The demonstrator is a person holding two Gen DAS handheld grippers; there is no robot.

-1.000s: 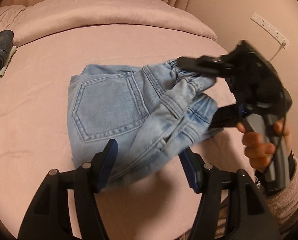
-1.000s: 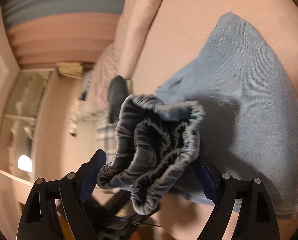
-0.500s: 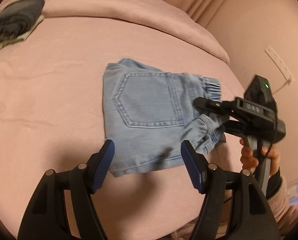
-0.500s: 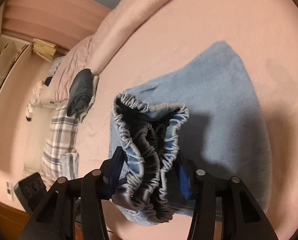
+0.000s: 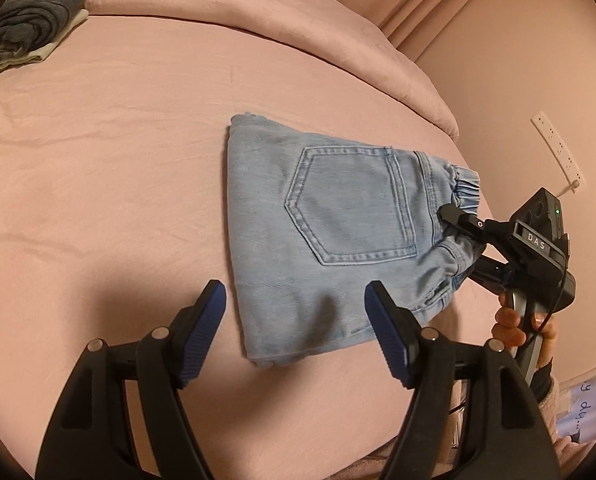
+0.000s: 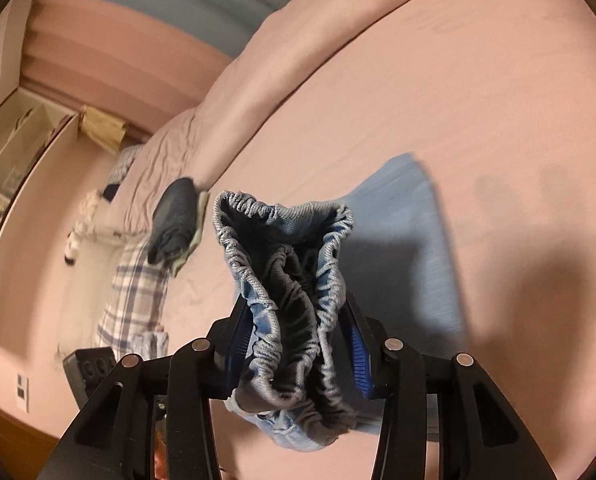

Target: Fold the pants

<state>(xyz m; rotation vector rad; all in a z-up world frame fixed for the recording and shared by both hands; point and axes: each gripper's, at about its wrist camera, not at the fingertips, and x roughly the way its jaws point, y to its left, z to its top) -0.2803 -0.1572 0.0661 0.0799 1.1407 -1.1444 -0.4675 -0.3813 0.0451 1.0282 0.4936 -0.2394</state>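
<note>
Left wrist view: the pants (image 5: 330, 236), light-blue denim, lie folded on the pink bed (image 5: 117, 168), back pocket facing up.
Pants, place: middle of the bed sheet, elastic waistband toward the wall side, folded edge toward the bed's centre.
Left tongs (image 5: 293, 332): released, with nothing between the blue pads; they have just been opening wider. They hover above the near edge of the pants, one pad over the bare sheet, the other over the denim.
Right tongs (image 6: 293, 344): clenched on the bunched waistband (image 6: 285, 264), having just been closing on it; the gathered elastic folds stand up out of the jaws.
Right wrist view: the rest of the pants spreads flat on the sheet beyond the waistband; this picture is a little blurred.
Right hand (image 5: 518, 324): wrapped around the handle of the right tongs at the bed's wall-side edge, a pink sleeve at the wrist.
Dark clothes (image 5: 29, 20): a folded pile at the far corner of the bed, well apart from the pants.
Power strip (image 5: 558, 152): on the wall beside the bed.
</note>
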